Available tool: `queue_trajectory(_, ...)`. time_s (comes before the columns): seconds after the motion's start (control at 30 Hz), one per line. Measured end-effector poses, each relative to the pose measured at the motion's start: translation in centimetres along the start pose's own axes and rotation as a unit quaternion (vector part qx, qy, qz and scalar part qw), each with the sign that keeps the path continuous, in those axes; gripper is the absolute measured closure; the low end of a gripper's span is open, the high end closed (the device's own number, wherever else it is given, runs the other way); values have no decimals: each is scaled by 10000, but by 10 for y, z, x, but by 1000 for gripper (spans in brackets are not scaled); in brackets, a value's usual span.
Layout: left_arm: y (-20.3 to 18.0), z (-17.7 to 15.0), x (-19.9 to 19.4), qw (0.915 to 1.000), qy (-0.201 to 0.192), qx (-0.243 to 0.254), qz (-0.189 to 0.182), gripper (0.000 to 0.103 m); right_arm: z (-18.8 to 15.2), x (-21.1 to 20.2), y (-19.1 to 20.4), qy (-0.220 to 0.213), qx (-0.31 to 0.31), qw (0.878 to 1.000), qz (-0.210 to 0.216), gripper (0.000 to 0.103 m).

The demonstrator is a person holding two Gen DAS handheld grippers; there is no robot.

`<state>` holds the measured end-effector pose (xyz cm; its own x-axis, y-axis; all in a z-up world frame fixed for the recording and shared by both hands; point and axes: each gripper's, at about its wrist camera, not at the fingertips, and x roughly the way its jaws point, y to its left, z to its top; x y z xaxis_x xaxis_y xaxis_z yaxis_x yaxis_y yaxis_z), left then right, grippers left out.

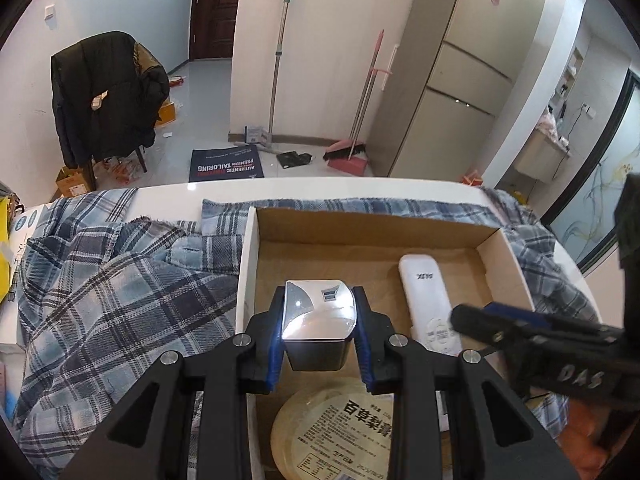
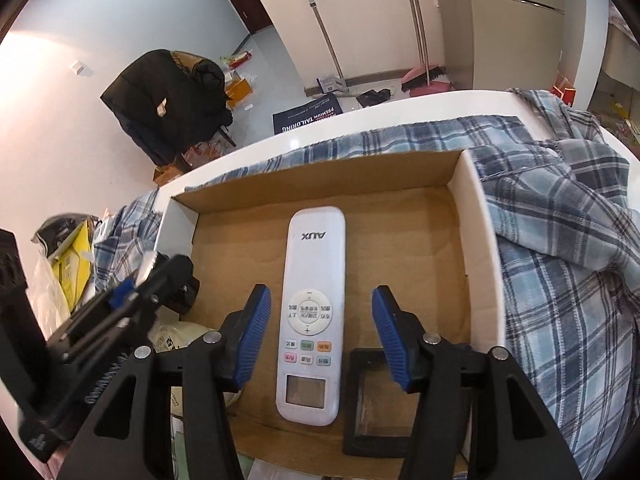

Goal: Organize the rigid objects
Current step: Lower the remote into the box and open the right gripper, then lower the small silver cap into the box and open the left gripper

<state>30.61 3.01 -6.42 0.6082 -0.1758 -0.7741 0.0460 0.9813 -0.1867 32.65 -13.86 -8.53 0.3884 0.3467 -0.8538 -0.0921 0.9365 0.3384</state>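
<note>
My left gripper [image 1: 320, 332] is shut on a shiny silver block with a black base [image 1: 320, 312] and holds it just above the floor of an open cardboard box [image 1: 248, 280]. A white AUX remote [image 2: 312, 272] lies flat in that box, buttons up. My right gripper [image 2: 320, 336] is open, its blue pads on either side of the remote's button end with a gap on each side. The remote [image 1: 424, 296] also shows in the left wrist view, with one of the right gripper's fingers [image 1: 480, 316] over its near end.
A round tin with a printed label [image 1: 336, 428] lies in the box's near end, and a black square frame [image 2: 380, 400] lies right of the remote. A blue plaid cloth [image 1: 120, 300] is bunched around the box on the white table [image 1: 168, 192]. Yellow packaging [image 2: 72, 264] sits at the left.
</note>
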Motion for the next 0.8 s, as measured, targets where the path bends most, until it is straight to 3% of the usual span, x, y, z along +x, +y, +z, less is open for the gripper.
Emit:
queue_trajectory(0.1,-2,-1,3,9998,6,93,185,71,2,-5,-3,-60,44,10000,-42,51)
queue_trajectory(0.33,-5,-5,11,9995,125,198,225,71,4,-8,-7,-101,118,9999,-65,51)
queue_trajectory(0.7,-3,-1,3,9995,-15,148,289,71,7,-15,-11,-191,150,9997,-56,51)
queue_trajectory(0.77,-2,0,-3,9998,-96,92,138,58,7,-20,-11,-235,153,9996,-23,51)
queue_trajectory(0.8,0,1,-6,9999,-164,0,-48,37,8,-23,-12,-275,145,9995,4,51)
